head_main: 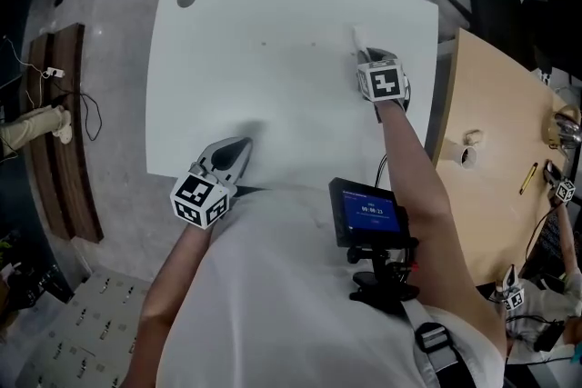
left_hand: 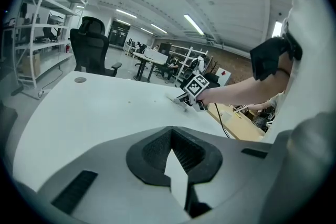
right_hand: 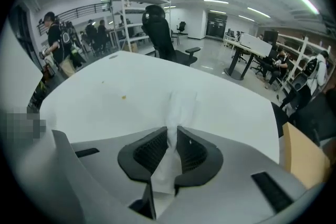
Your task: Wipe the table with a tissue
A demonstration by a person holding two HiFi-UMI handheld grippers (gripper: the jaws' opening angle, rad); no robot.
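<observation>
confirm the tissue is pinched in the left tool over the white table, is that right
No: the tissue is pinched in the right tool, not the left tool, over the white table. The right gripper view shows it between the jaws.

A wooden surface [head_main: 491,104] at right carries a yellow pen [head_main: 528,178] and a small pale roll [head_main: 466,155]. A black office chair [left_hand: 90,50] stands beside white metal shelving [left_hand: 42,34].

Wears a white shirt [head_main: 273,304] and a black chest mount [head_main: 377,236] with a blue screen; carries a grey left gripper [head_main: 244,143] and right gripper [head_main: 362,48] with black-and-white marker cubes.
</observation>
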